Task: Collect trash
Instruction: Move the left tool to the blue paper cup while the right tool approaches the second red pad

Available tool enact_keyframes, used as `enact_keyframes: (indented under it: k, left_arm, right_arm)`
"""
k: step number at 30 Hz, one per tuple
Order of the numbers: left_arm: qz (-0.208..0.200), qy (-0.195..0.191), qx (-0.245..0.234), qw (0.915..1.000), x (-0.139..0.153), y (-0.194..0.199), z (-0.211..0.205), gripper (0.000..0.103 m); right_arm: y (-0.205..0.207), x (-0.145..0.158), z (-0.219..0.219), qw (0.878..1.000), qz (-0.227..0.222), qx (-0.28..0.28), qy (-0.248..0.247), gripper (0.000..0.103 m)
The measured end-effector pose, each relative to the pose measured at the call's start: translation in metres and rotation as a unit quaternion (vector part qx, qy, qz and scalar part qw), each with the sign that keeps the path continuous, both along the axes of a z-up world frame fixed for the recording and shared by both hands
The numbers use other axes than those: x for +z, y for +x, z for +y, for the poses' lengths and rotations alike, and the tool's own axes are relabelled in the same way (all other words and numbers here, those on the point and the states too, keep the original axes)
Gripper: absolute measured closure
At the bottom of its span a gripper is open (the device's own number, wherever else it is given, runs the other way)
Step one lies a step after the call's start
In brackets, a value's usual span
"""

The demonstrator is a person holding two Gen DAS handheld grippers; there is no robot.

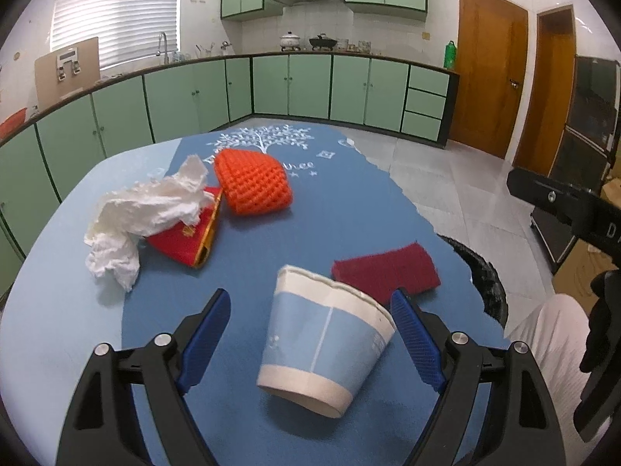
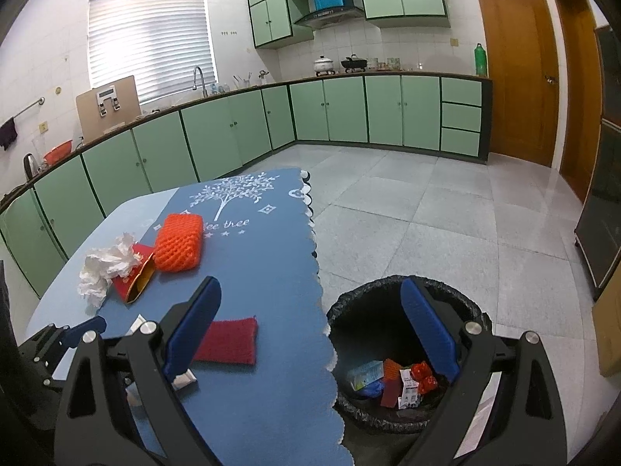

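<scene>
A blue and white paper cup (image 1: 324,343) lies tilted on the blue tablecloth (image 1: 271,240), between the fingers of my open left gripper (image 1: 310,334); the right finger is close to its rim. Crumpled white tissue (image 1: 143,213) lies on a red packet (image 1: 186,239), beside an orange foam net (image 1: 254,182) and a dark red cloth (image 1: 388,272). My right gripper (image 2: 310,330) is open and empty, over the table edge and the black-lined trash bin (image 2: 403,295). The tissue (image 2: 106,268), orange net (image 2: 178,242) and red cloth (image 2: 229,339) show in the right wrist view.
The bin holds several wrappers (image 2: 396,382) and stands on the tiled floor right of the table. The bin rim (image 1: 485,279) shows in the left wrist view. Green kitchen cabinets (image 2: 233,128) line the far walls. Wooden doors (image 2: 516,73) stand at the right.
</scene>
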State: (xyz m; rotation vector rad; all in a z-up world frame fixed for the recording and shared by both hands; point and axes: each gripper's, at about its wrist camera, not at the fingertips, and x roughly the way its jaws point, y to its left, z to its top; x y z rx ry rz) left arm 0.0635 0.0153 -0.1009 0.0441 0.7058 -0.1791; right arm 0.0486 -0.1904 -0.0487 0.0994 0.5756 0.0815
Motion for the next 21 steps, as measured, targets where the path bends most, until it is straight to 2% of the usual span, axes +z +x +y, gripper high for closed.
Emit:
enact_keyframes:
  k: [12,21]
  left_arm:
    - [0.029,0.019,-0.005,0.9994,-0.021,-0.001,-0.007,0.020]
    - [0.046,0.009,-0.011,0.9988,-0.031,-0.001,-0.006,0.018]
  right_arm:
    - [0.000,-0.015,0.005,1.000,0.017,0.007,-0.003,0.012]
    - [0.004,-0.023,0.008,0.999,0.030,0.011,-0.008,0.012]
